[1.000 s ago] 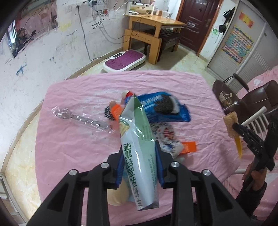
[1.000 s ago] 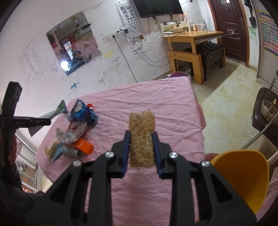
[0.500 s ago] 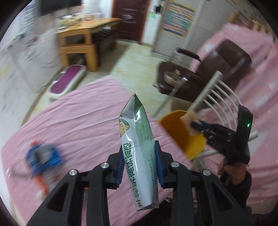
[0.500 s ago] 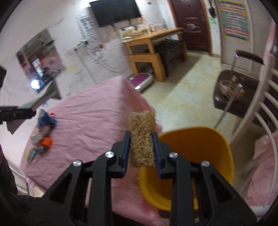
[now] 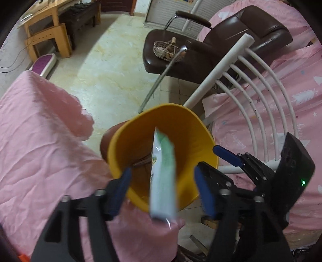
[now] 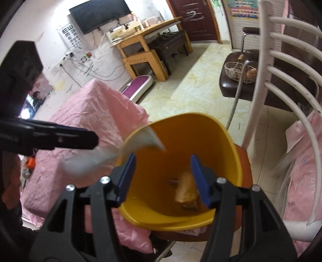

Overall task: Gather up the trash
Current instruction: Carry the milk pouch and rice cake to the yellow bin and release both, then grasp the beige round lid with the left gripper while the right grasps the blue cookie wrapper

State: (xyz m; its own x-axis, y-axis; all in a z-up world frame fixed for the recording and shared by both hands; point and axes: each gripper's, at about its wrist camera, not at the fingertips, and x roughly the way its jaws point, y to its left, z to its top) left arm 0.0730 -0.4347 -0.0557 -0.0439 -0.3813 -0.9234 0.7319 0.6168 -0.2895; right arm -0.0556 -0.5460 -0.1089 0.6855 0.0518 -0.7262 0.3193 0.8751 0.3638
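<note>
Since the earlier frames, both of my grippers have left the pink tablecloth [image 5: 36,141] and now point steeply down into the yellow bin [image 5: 140,129] beside the table edge.

Left gripper [image 5: 163,181]: jaws are opening. The green-and-white snack bag [image 5: 164,181] sits between the blue pads, blurred, touching neither pad, its upper end over the bin mouth. Printing on the bag is too smeared to read in this view. In the right wrist view the same bag shows as a pale blur across the bin's near-left rim.

Right gripper [image 6: 163,179]: jaws are opening. The brown sponge-like piece [image 6: 186,189] is clear of the pads and lies low inside the bin, near the right-hand pad, blurred.

Legible writing: an eye chart [image 6: 73,38] hangs on the far wall under a dark screen [image 6: 100,15]; its letters are too small to read beyond large "E" shapes.

Remaining wrappers [image 6: 30,163] lie on the tablecloth, well apart from the bin. A white slatted chair [image 5: 251,84] stands just behind the bin.
</note>
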